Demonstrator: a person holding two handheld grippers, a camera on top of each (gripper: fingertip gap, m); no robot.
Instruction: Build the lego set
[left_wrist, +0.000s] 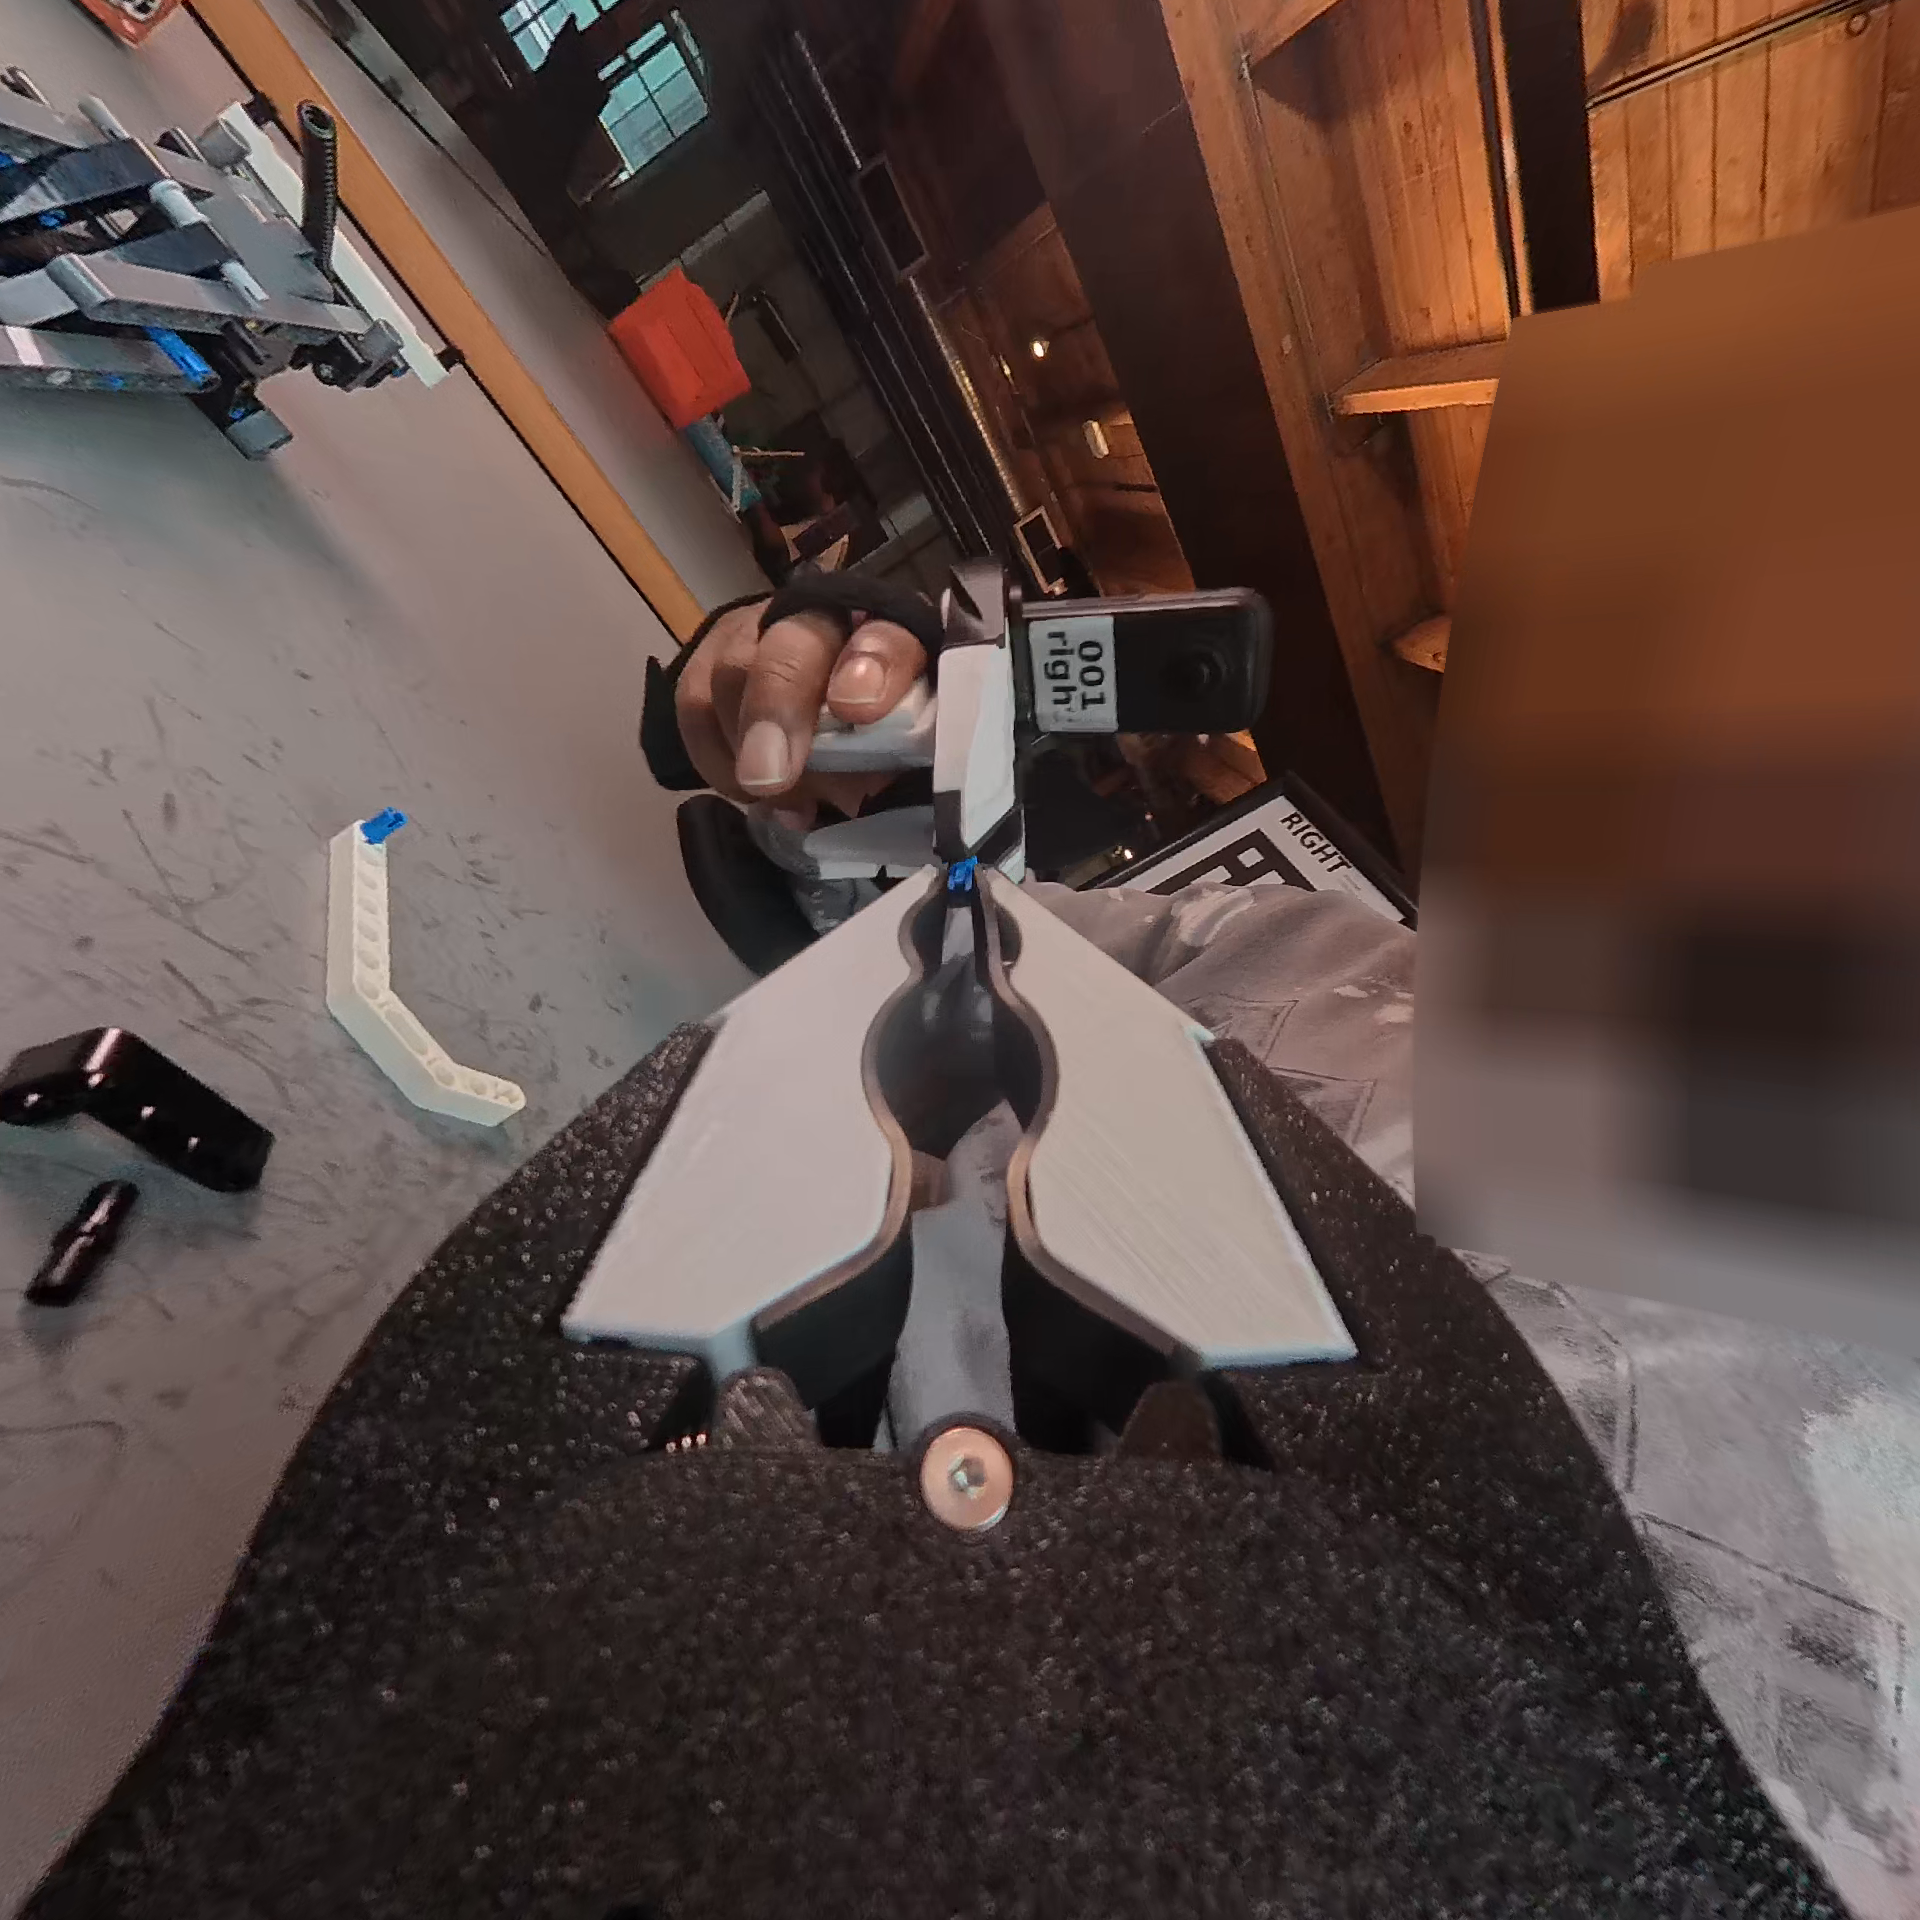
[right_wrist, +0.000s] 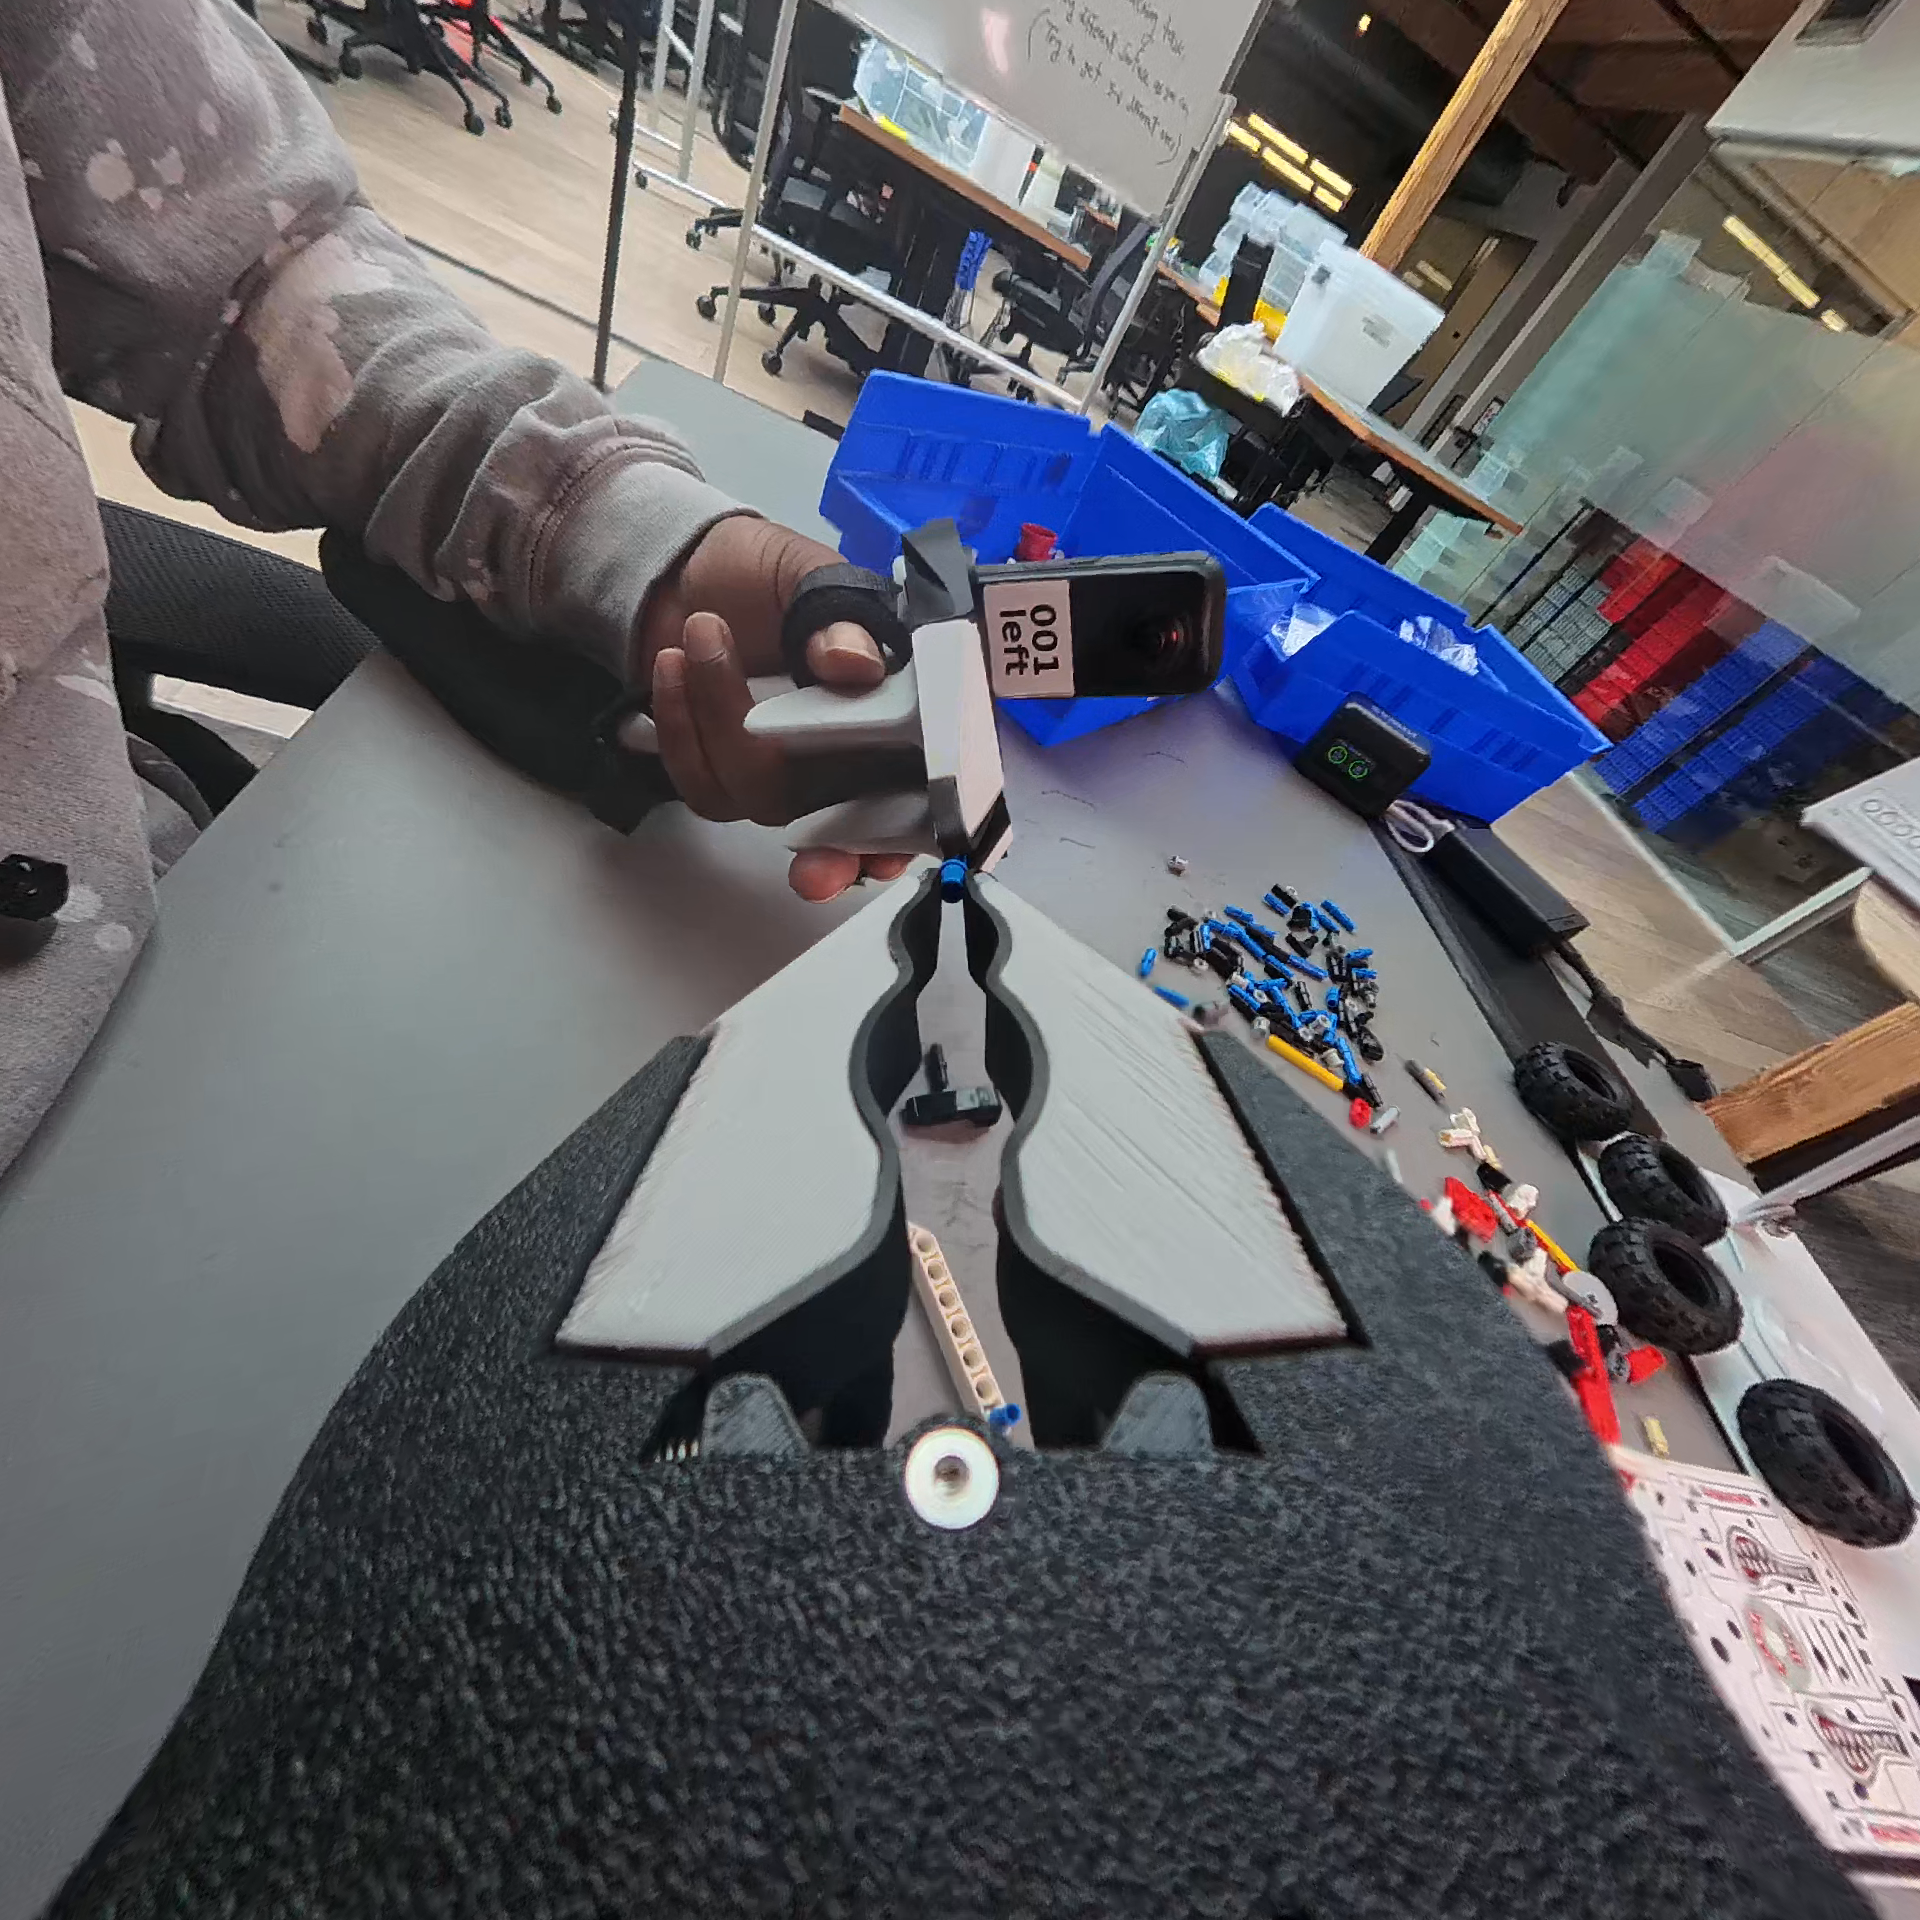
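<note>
1. Handling of the blue pin (left_wrist: 961, 876): judged very light, hard plastic, stiff, smooth and round, so likely to twist or pop out of a pinch. Best held across its middle collar, leaving one end free for pushing into a hole.
2. Left gripper (left_wrist: 961, 896): tips drawn together on the blue pin, seemingly clamped on its near end.
3. Right gripper (right_wrist: 948, 889): tips likewise closed on the blue pin from the opposite side, meeting the other tool nose to nose. Cannot tell which of the two bears the load.
4. Place of the blue pin: raised off the table (left_wrist: 208, 727), well above the white beam (left_wrist: 384, 977).
5. White beam: bent, flat on the table, with another blue peg already seated in one end.
6. Only in the left wrist view: a black bracket (left_wrist: 135, 1101) and a short black pin (left_wrist: 83, 1236) just beside the white beam, and a half-built model (left_wrist: 177, 270) well beyond it.
7. Only in the right wrist view: a heap of small pins (right_wrist: 1278, 987), red pieces and black tyres (right_wrist: 1662, 1278) off to one side of the white beam, with blue bins (right_wrist: 1455, 665) farther off.
8. Risk, as a judgement: dropping the blue pin when either pinch is loosened.
</note>
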